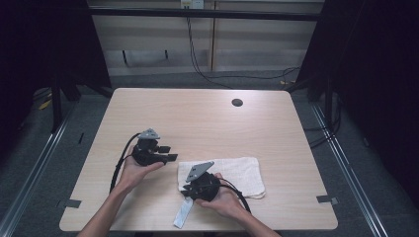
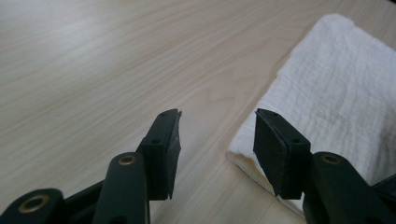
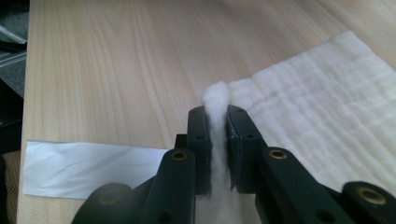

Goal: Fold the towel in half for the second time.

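A white, folded, ribbed cotton towel [image 1: 232, 174] is lying flat on the front half of a pale wood-grain counter [image 1: 207, 118], a little right of the middle. Its near left corner [image 3: 216, 100] is being pinched: the right gripper [image 3: 217, 116], held in the person's right hand [image 1: 225, 201], is pressing its two black fingers [image 3: 200, 140] together on a bunched fold of the cloth, which is standing up as a narrow ridge between the pads. In the high view the right gripper [image 1: 193, 183] is sitting over that same corner of the towel, its grey three-cornered plate facing up.

A white paper strip [image 3: 88, 169] is lying on the counter just beside the pinched corner, reaching toward the front edge [image 1: 183, 213].

The left gripper [image 2: 217, 137] is hovering just to the left of the towel, held in the person's left hand [image 1: 134, 170]. Its black fingers [image 2: 163, 149] are standing well apart with nothing between them; one is lying over bare wood and the other over the towel's edge [image 2: 261, 135]. In the high view the left gripper [image 1: 167, 153] is pointing toward the towel, with its cable trailing back along the forearm.

A small dark round hole [image 1: 237, 102] is sitting in the counter near the far edge, well apart from the towel.
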`<state>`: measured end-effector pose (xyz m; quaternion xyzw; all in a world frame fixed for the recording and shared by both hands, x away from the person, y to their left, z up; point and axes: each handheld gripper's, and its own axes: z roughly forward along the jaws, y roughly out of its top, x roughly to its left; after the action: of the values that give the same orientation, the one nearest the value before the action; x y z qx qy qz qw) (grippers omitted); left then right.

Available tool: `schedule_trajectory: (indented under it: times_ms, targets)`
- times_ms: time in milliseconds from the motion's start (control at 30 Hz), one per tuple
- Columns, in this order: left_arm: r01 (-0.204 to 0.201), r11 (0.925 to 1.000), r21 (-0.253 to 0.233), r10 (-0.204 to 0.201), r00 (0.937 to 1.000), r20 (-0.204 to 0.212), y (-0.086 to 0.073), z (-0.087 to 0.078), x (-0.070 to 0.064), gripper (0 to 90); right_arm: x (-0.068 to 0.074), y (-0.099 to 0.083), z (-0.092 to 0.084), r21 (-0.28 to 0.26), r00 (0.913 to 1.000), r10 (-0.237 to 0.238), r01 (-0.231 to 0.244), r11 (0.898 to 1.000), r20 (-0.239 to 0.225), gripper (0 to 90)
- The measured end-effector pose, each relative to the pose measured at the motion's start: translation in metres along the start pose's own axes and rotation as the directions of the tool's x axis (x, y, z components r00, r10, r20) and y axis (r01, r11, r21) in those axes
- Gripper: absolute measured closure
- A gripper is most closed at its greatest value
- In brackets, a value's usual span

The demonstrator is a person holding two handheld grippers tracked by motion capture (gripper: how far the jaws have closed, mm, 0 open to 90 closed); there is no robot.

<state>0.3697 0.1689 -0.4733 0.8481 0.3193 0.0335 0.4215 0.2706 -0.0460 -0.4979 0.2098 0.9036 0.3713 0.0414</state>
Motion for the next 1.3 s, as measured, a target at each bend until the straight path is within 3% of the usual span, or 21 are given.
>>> schedule_trajectory:
  times_ms: [67,267,367,400,433,700,733,867,967,1200,1300]
  targets:
    - [0.014,0.9998,0.011,-0.014,0.9995,0.028,-0.003,0.009,-0.002,51.2,0.0,0.0,0.0,-0.006,1.0,0.005,-0.005,1.0,-0.001,81.4]
    - [-0.002,0.9978,0.066,-0.002,0.9979,0.065,-0.011,0.019,-0.008,48.4,0.002,0.003,0.0,0.026,0.9999,-0.011,0.011,1.0,0.001,81.7]
    - [-0.015,0.9975,0.068,0.01,0.9975,0.07,-0.011,0.02,-0.011,49.3,0.001,0.002,-0.001,0.022,1.0,0.002,-0.002,1.0,-0.004,81.7]
    - [-0.042,0.9962,0.077,0.039,0.9985,0.039,-0.01,0.02,-0.012,50.5,0.001,0.002,-0.001,0.023,1.0,0.002,-0.002,1.0,-0.003,81.7]
    - [-0.059,0.9944,0.088,0.056,0.9976,0.041,-0.009,0.021,-0.012,53.6,0.001,0.002,-0.001,0.023,1.0,0.0,0.0,1.0,-0.007,81.7]
    - [-0.079,0.99,0.117,0.071,0.995,0.07,-0.008,0.027,-0.013,53.7,0.0,0.002,-0.001,0.017,0.9999,-0.006,0.006,1.0,-0.01,81.7]
    - [-0.097,0.9883,0.118,0.091,0.9946,0.049,-0.011,0.029,-0.014,54.1,0.0,0.002,-0.001,0.017,0.9999,-0.002,0.002,1.0,-0.012,81.8]
    - [-0.108,0.9879,0.111,0.102,0.993,0.059,-0.014,0.028,-0.016,63.1,-0.001,0.001,-0.001,0.016,0.9997,0.019,-0.019,1.0,-0.018,81.9]
    - [-0.12,0.9864,0.112,0.11,0.9892,0.097,-0.015,0.028,-0.02,82.3,-0.001,0.001,-0.001,0.015,0.9998,0.012,-0.012,1.0,-0.014,82.7]
    - [-0.037,0.9949,0.094,0.023,0.989,0.146,-0.016,0.026,-0.013,86.4,0.001,0.004,-0.003,0.008,0.9987,0.034,-0.033,0.999,-0.038,83.3]
    - [-0.024,0.9961,0.085,0.011,0.9889,0.148,-0.016,0.022,-0.012,86.5,0.0,0.005,-0.005,0.0,0.9981,0.041,-0.041,0.999,-0.046,83.4]
